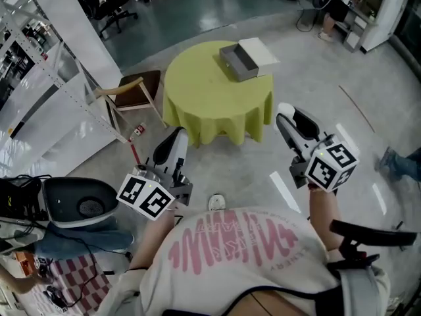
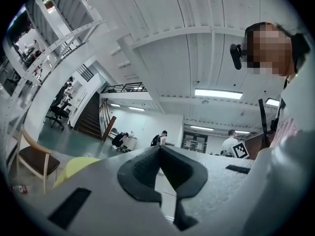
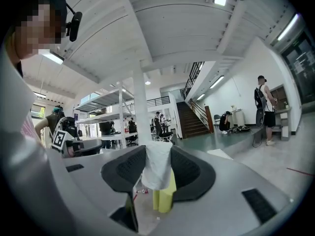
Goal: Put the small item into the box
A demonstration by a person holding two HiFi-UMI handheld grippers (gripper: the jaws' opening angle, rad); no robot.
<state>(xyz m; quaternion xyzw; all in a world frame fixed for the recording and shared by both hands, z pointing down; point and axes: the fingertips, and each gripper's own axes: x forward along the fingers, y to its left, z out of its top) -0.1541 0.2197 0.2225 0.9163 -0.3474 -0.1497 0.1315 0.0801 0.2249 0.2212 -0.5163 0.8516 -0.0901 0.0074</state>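
Yellow-clothed table (image 1: 197, 91) bears box (image 1: 238, 63); right gripper (image 3: 158, 154) pinches white item (image 3: 156, 173); left gripper (image 2: 160, 150) closed.

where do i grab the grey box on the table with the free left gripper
Likely the long wall on the head view's left: the grey box sits open-topped with thin upright walls, so come down from above, one jaw inside, one outside. The white lid lies along its right side and crowds that edge.

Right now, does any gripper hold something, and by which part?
The right gripper pinches a small white item by its two sides, along most of its length. The left gripper is shut on nothing.
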